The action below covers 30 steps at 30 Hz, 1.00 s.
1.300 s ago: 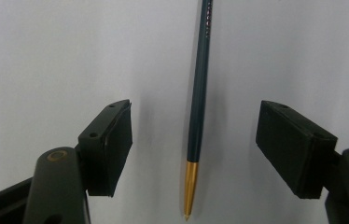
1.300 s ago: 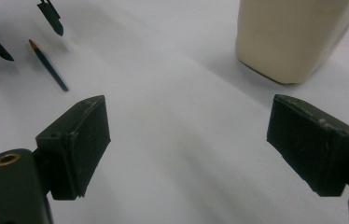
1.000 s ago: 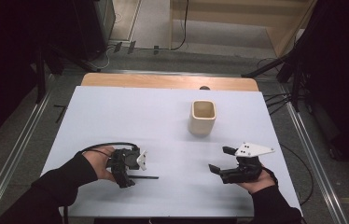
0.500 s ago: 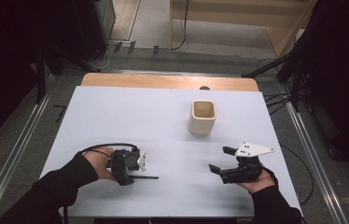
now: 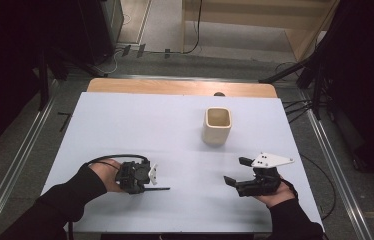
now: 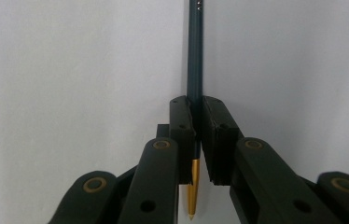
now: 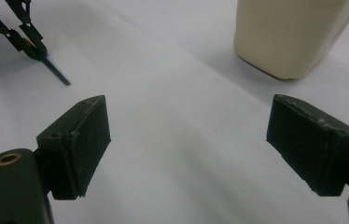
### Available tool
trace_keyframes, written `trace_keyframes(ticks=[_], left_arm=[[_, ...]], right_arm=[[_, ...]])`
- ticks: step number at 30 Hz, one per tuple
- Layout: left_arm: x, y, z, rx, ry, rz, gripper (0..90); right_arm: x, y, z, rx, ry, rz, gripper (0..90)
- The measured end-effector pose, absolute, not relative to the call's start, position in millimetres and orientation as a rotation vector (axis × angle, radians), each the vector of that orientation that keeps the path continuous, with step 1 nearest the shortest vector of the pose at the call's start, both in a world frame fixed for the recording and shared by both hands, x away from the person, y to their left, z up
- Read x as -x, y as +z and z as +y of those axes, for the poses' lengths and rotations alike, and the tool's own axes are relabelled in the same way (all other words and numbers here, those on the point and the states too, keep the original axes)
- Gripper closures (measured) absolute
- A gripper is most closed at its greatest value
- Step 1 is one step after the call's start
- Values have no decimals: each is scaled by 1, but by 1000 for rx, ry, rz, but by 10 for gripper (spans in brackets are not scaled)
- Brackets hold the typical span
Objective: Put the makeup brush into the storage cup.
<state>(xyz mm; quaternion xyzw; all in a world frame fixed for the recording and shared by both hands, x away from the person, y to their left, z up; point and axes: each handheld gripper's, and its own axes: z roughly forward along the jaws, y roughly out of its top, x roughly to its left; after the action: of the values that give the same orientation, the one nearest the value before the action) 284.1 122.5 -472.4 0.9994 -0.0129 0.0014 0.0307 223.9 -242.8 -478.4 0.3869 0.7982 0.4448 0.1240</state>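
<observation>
Left gripper (image 6: 195,140) pinched a pencil (image 6: 194,56) on the table (image 5: 125,125).

Its jaws had just been closing and were pressed onto the dark pencil, which lay flat near the table's front left, gold tip toward the hand. The right gripper (image 7: 186,144) rested well apart with its jaws spread wide and nothing between them, a cream cup (image 5: 217,125) beyond it.

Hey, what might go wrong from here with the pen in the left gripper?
1. The left gripper pinches the pen near its gold tip, so the long free end may droop or swivel when lifted.
2. The cup has a narrow mouth, so a tilted pen may hit its rim.
3. The right gripper sits open nearby and could bump the cup.
</observation>
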Motion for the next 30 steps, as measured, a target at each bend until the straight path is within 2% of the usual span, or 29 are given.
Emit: trace_keyframes(ticks=[19,25,30], left_arm=[[-292,-465,126,-3049,-74,92,843],[-295,-451,127,-2993,-63,123,843],[-299,-435,131,-2888,-103,159,843]], right_arm=[[-223,-478,-242,-1116,1302,2329,145],[-223,-478,-242,-1102,1311,2333,145],[-222,-476,-241,-1053,1363,2334,152]])
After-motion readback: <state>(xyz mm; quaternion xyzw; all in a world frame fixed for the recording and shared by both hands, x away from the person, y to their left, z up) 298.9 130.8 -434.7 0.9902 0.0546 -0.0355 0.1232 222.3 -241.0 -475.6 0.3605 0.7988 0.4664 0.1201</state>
